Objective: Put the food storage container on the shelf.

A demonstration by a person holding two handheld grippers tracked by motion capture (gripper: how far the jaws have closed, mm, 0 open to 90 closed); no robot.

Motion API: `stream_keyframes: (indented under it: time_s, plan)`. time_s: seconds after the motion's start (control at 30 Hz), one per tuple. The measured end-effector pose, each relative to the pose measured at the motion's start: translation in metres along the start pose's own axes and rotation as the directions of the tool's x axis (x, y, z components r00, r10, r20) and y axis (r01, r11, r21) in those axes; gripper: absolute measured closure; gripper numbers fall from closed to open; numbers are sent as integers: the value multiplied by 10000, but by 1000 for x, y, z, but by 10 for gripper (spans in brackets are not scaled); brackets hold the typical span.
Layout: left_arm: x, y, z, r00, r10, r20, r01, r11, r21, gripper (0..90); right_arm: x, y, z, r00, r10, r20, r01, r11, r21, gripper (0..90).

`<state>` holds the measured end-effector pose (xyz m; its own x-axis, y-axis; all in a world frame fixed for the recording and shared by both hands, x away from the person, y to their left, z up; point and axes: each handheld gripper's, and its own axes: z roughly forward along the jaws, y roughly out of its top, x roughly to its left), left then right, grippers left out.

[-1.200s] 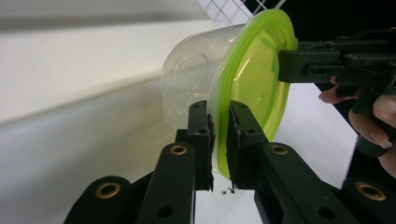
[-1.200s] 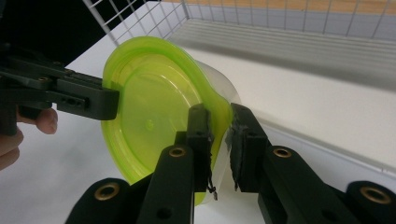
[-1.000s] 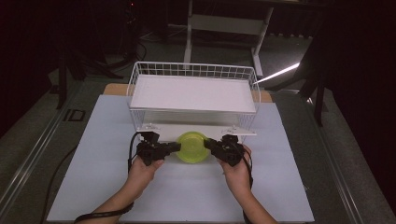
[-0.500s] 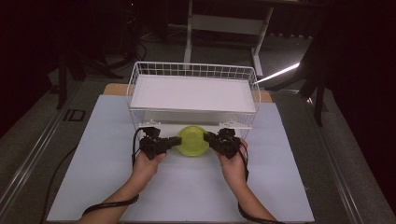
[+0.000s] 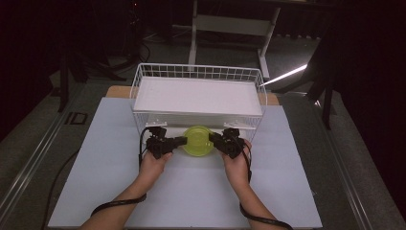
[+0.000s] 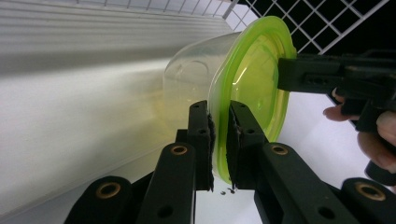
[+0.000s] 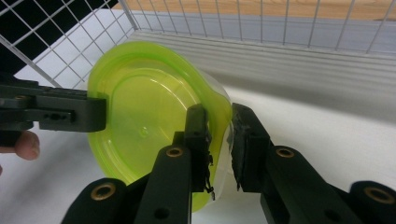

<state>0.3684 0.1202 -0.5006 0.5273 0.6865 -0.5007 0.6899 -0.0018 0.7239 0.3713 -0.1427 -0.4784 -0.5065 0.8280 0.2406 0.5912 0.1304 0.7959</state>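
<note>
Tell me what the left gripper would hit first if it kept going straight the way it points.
The left gripper, jaws already clamped on the green-lidded container, points across at the right gripper; beyond the container, that gripper likely comes first.

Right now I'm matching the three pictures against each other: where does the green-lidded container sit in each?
High view: green-lidded container at centre, between both grippers, before the wire basket.
Left gripper view: upper centre, rim in the jaws.
Right gripper view: left of centre, rim in the jaws.
Shared landmark: the wire basket.

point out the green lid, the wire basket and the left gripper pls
green lid (image 5: 198, 140), high view, centre of its top.
wire basket (image 5: 201, 71), high view, far rim.
left gripper (image 6: 219, 135), left gripper view, between its fingertips on the lid's rim.
</note>
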Motion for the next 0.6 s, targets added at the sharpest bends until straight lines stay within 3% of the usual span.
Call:
stream_keyframes:
  time_s: [0.13, 0.3, 0.37, 0.43, 0.53, 0.6]
  plan:
    - [2, 2, 0, 9999, -62, -108, 62, 10000, -13, 815, 2, 1, 1, 10000, -51, 19, 51, 9999, -90, 779]
    - [5, 3, 3, 9989, -455, 85, 457, 9986, -267, 805, 0, 2, 4, 9999, 69, 148, -67, 9999, -118, 737]
    - [2, 4, 4, 9989, -425, -187, 418, 9986, -330, 797, 0, 1, 6, 9992, -55, 385, 62, 9998, -200, 709]
    - [2, 6, 5, 9991, -412, -110, 409, 9987, -318, 797, -1, 0, 6, 9978, -256, 613, 286, 9984, -484, 705]
    - [1, 9, 7, 9992, -348, -203, 339, 9985, -428, 788, -3, -1, 8, 9978, -36, 658, 76, 9981, -612, 725]
    - [-1, 10, 8, 9980, -241, -585, 210, 9984, -532, 771, -2, 0, 10, 9973, -8, 732, 50, 9983, -576, 744]
